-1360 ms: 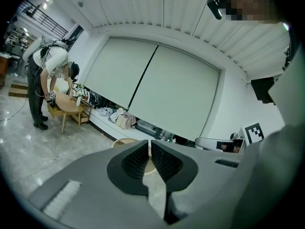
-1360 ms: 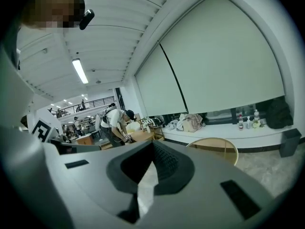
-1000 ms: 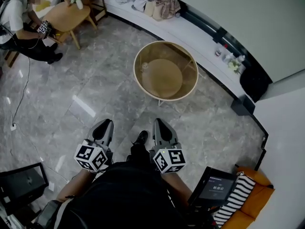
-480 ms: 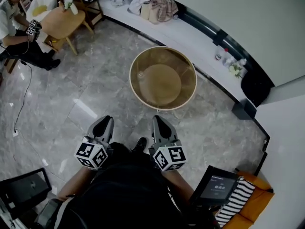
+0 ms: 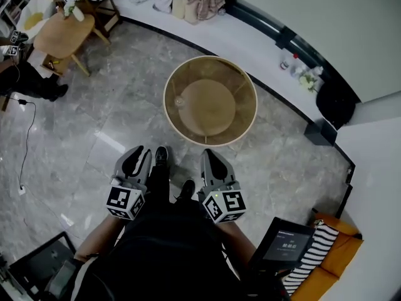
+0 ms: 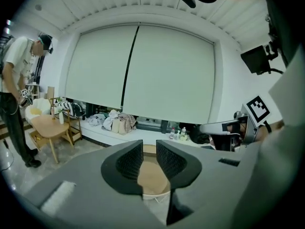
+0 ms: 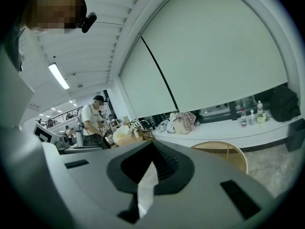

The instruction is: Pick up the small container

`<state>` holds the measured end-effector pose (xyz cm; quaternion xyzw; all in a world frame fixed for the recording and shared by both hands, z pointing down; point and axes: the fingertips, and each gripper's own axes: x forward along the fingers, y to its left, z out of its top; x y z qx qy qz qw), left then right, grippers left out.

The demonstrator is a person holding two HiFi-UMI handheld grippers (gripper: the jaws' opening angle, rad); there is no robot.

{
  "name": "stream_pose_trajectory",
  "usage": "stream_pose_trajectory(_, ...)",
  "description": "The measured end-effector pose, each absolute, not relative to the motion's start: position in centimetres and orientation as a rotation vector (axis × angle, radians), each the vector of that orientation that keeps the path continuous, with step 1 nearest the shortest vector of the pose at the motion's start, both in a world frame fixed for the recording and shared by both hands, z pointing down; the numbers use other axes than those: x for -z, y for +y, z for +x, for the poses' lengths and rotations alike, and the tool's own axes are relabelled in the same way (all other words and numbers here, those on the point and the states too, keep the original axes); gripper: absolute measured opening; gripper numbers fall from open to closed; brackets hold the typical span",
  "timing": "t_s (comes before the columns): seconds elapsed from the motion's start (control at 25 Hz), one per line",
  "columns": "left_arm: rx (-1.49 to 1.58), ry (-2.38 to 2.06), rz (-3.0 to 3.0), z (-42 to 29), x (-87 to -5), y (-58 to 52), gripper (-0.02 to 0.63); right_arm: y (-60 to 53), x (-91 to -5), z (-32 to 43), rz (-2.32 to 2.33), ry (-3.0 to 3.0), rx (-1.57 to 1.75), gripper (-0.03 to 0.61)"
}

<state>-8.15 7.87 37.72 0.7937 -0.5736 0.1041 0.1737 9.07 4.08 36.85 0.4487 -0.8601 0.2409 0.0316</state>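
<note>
Facing table (image 5: 210, 144) rim: left gripper (image 5: 141, 150), empty jaws opening slightly; right gripper (image 5: 208, 153), jaws together.

Round table (image 5: 216, 108) was tan wood with a paler rim | small container (image 5: 180, 101) showed pale, perhaps clear | floor (image 5: 94, 111) was glossy grey marble, white-veined | window ledge (image 5: 244, 39) was white, edged black | cushion (image 5: 312, 262) wore black-and-white stripes | seat (image 5: 348, 246) was orange | blind (image 6: 143, 70) was plain off-white

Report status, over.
Left gripper jaws just opening, empty; right gripper shut, empty. Small container on round table ahead, not yet reached. Nothing seen in the way.
</note>
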Motion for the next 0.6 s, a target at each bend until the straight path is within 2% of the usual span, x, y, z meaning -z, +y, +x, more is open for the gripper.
stream_pose_trajectory(0.6,-0.356,-1.411,2.472,-12.5,-41.5,-7.0,0.092,-8.1,-39.7,5.6,1.622,-2.430,-0.434,-0.005)
